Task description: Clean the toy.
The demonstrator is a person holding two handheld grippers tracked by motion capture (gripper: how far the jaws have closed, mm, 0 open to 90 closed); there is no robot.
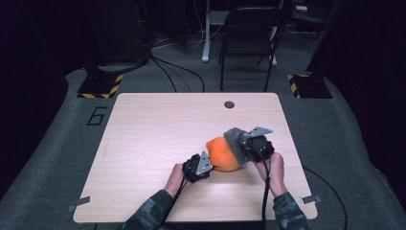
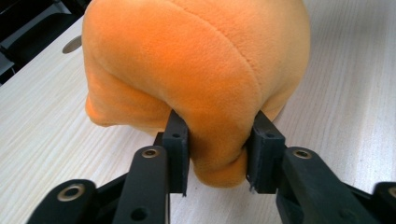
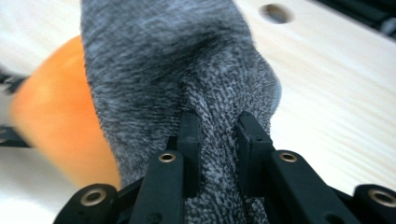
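Note:
An orange plush toy (image 1: 223, 154) lies near the middle of the wooden table (image 1: 158, 129), a grey fuzzy cloth (image 1: 234, 142) draped over its right side. My left gripper (image 1: 207, 165) is shut on a fold of the orange plush (image 2: 201, 70) at its near left end. My right gripper (image 1: 243, 144) is shut on a pinch of the grey cloth (image 3: 187, 70), with the orange plush (image 3: 60, 112) showing to the left behind it. Both hands come in from the table's near edge.
A round hole (image 1: 229, 104) sits near the table's far edge. Beyond the table stand a dark folding chair (image 1: 249, 38) and two yellow-and-black striped stand bases (image 1: 100, 86). Cables trail over the grey floor.

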